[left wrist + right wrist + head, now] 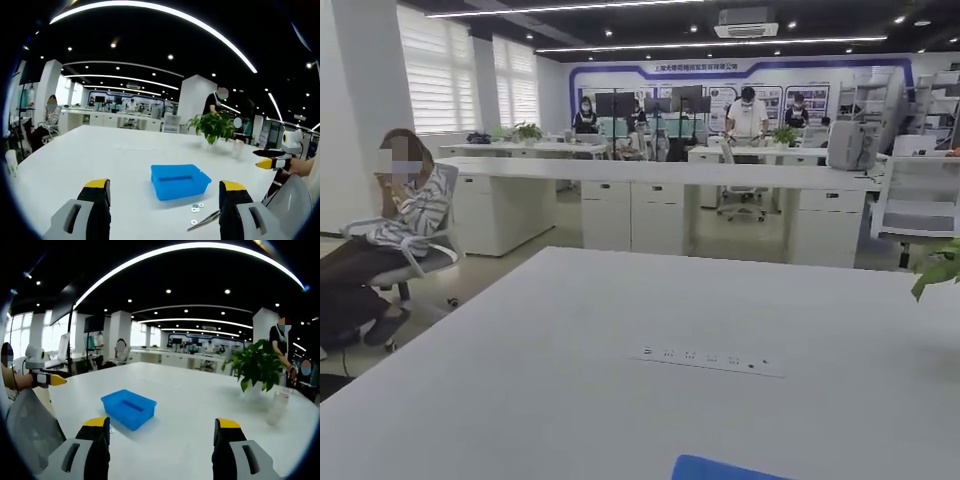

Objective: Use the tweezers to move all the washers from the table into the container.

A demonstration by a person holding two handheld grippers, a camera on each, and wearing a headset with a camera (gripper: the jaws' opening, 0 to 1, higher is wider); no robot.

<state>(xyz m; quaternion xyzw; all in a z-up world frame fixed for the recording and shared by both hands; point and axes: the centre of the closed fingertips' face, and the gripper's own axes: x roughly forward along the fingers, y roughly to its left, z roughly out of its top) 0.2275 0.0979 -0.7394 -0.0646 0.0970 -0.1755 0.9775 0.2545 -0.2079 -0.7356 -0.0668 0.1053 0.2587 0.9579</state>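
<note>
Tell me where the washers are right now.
In the left gripper view, the washers lie on the white table by the blue container, at its near right corner, beside the tweezers.

A blue, open-topped rectangular container (pixel 180 180) is set upright on the white table (pixel 75 165). Three small silvery washers (pixel 195 206) are scattered flat just before it. Slim metal tweezers (pixel 204 221) are laid beside them.

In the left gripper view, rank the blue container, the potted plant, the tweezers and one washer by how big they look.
1. blue container
2. potted plant, farther off, so its true size is unsure
3. tweezers, the part visible
4. washer
</note>
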